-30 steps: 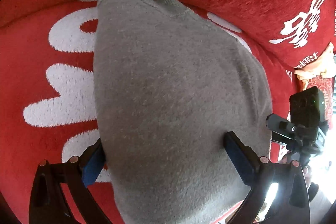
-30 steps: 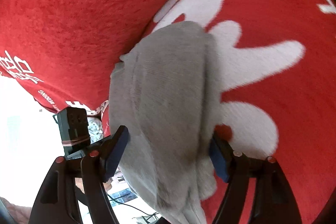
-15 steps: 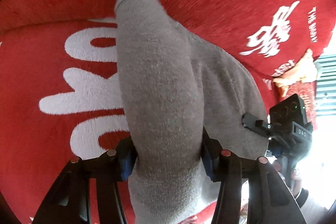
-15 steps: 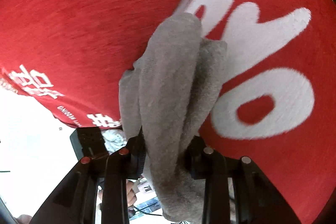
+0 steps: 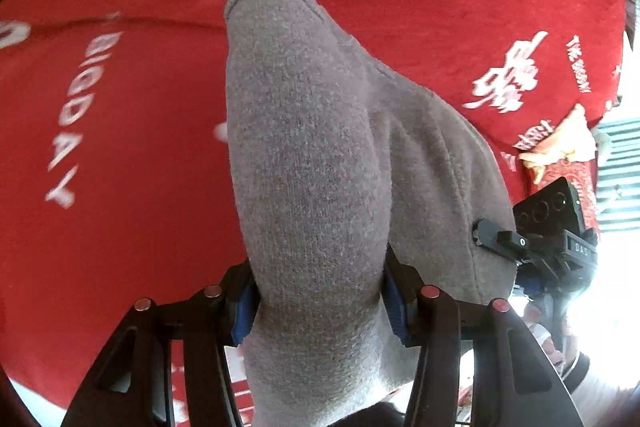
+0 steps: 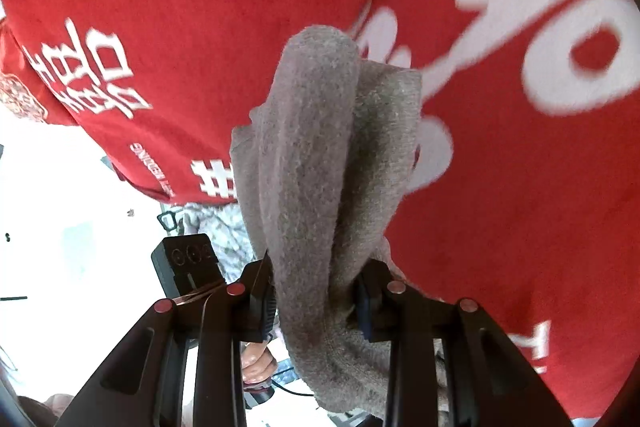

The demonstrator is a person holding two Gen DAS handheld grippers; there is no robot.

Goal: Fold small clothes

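Clamping gray garment (image 5: 312,187) in left gripper (image 5: 320,303) and right gripper (image 6: 316,301), each bunching one near edge; cloth stretching straight ahead over red cushion (image 5: 120,227).

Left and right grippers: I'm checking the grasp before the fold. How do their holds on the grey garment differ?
The left gripper pinches one thick, smooth roll of the grey garment, with a flap spreading toward the right gripper; the right gripper pinches a bunch with two or three ridges. The left pads show blue; the right pads look dark. Both are shut on the garment over the red cover.
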